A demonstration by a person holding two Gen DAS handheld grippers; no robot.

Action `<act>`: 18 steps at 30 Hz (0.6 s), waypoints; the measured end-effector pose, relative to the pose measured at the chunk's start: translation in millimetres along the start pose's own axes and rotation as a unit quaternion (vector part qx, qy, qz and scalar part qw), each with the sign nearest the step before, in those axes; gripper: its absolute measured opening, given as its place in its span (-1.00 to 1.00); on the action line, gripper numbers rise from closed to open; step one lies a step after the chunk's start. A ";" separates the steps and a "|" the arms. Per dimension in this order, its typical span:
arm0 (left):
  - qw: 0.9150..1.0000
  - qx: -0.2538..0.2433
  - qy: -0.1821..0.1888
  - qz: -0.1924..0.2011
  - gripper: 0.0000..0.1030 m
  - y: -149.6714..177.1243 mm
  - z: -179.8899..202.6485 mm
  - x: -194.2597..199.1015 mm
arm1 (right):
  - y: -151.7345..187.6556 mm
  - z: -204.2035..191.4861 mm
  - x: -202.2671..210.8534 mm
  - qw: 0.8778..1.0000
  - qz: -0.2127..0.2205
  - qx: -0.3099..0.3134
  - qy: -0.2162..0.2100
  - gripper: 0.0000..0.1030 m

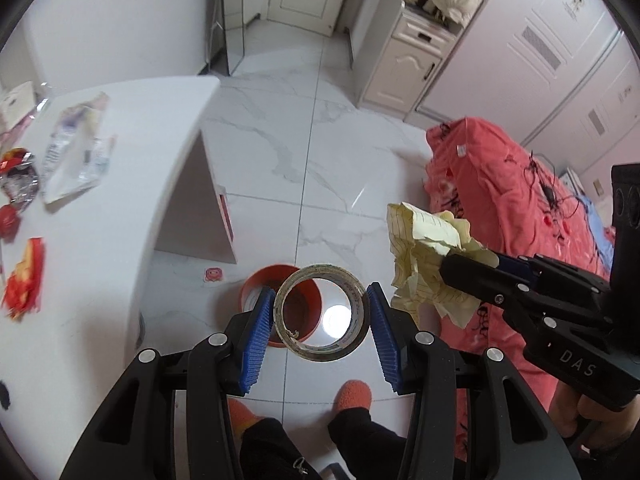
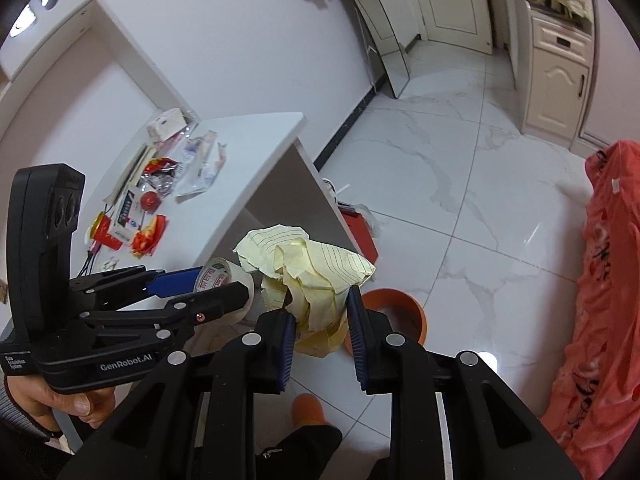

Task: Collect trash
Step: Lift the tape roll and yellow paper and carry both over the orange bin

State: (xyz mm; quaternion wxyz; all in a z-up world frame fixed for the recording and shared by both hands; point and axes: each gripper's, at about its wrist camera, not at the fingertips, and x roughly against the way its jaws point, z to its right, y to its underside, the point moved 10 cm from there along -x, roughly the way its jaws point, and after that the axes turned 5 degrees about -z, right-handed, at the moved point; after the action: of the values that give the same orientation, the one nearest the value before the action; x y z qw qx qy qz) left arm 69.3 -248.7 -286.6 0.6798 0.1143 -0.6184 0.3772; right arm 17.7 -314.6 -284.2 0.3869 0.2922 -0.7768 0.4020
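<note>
- Wrappers are scattered on the white counter at the left.
- A tape roll is gripped between the blue pads of the left tool, above the orange bin on the floor.
- Crumpled yellow paper is clamped in the right tool, beside the tape roll.
- A red blanket is seen at the right.
</note>
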 end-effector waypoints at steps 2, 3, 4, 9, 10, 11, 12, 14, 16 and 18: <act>1.000 -0.004 0.005 -0.010 -0.05 0.6 1.1 -12.2 | 0.8 6.3 -13.1 1.000 -0.008 -0.009 0.000 -0.52; 1.000 -0.005 0.006 -0.013 -0.05 0.5 0.6 -18.8 | 1.3 9.4 -19.8 1.000 -0.012 -0.013 0.002 -0.52; 1.000 -0.005 0.007 -0.020 -0.05 1.2 -0.7 -26.3 | 1.4 11.9 -29.4 1.000 -0.016 -0.019 0.004 -0.52; 0.999 0.004 0.013 -0.045 -0.05 4.6 -13.7 -52.6 | 4.5 29.4 -58.0 0.999 -0.026 -0.042 0.012 -0.52; 0.999 0.006 0.013 -0.049 -0.05 3.6 -15.1 -56.9 | 5.7 33.4 -64.6 0.998 -0.028 -0.047 0.015 -0.52; 0.998 0.007 0.014 -0.053 -0.05 3.5 -18.2 -62.8 | 7.1 37.3 -71.7 0.998 -0.033 -0.052 0.016 -0.52; 0.998 0.007 0.015 -0.056 -0.05 2.4 -20.8 -66.9 | 7.6 39.9 -76.5 0.998 -0.035 -0.055 0.016 -0.52; 0.998 0.008 0.016 -0.062 -0.05 1.4 -24.6 -76.0 | 9.6 44.3 -90.4 0.997 -0.042 -0.058 0.018 -0.52; 0.997 0.009 0.018 -0.070 -0.05 2.6 -28.9 -86.0 | 12.0 48.3 -104.0 0.997 -0.049 -0.061 0.019 -0.52; 0.997 0.010 0.018 -0.075 -0.05 2.5 -30.8 -94.3 | 14.2 53.2 -118.5 0.996 -0.056 -0.067 0.020 -0.52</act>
State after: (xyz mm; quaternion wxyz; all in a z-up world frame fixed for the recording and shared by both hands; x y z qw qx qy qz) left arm 95.5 -262.9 -381.2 0.7162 0.1598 -0.5920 0.3332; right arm 50.2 -335.8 -409.0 0.4426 0.3005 -0.7768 0.3324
